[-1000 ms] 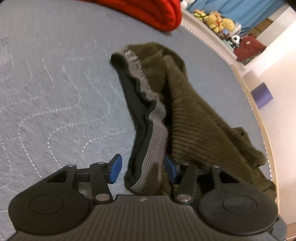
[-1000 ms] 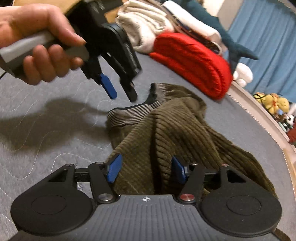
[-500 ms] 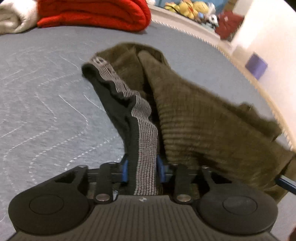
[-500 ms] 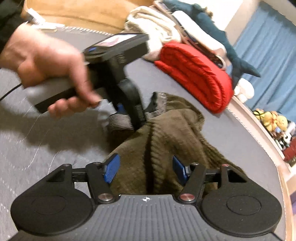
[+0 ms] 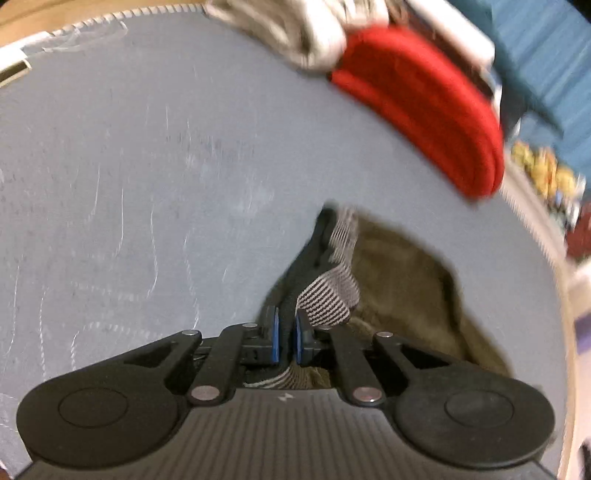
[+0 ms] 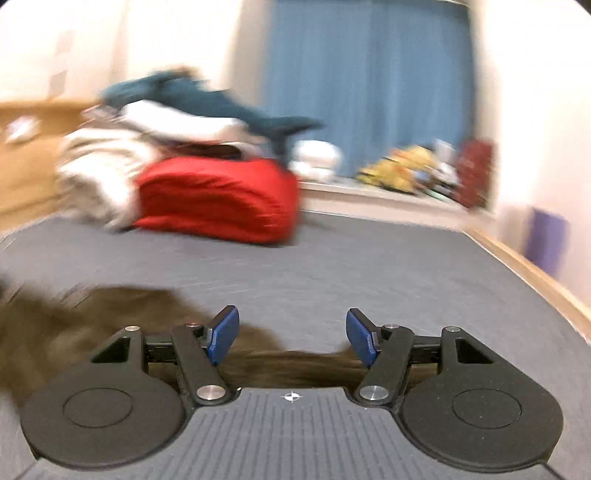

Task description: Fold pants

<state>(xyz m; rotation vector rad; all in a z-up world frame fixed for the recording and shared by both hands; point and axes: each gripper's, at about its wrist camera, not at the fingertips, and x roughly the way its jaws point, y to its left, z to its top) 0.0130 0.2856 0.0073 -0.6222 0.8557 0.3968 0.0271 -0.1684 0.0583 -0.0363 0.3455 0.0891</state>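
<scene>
In the left wrist view, the left tongs (image 5: 286,338) are seen closed to a narrow gap, with the striped waistband (image 5: 334,291) of the pants (image 5: 402,280) pinched between the blue pads (image 5: 275,334). The band is drawn up from the pads, its black inner side turned to the left and its grey-and-black ribbing to the right. The olive body of the pants is bunched just ahead and to the right of the tongs, lying on the grey quilted mattress (image 5: 129,177). Far ahead and to the right, a folded red blanket (image 5: 424,99) is found, with pale cloth (image 5: 295,33) heaped beside it on its left. The view is blurred.

In the right wrist view, the right tongs (image 6: 291,339) are held wide open, and nothing is gripped between the blue pads (image 6: 223,334). A strip of the pants (image 6: 288,365) is seen lying across the mattress (image 6: 369,266) just below and behind the pads, spreading into a larger brown heap to the left of the tongs. Whether the cloth is touched by the pads cannot be told because of blur. Well ahead and to the left, the red blanket (image 6: 218,199) is seen with white bedding (image 6: 99,166) and a blue plush shark (image 6: 221,103) piled on and behind it. A blue curtain (image 6: 369,81) hangs beyond, straight ahead.
</scene>
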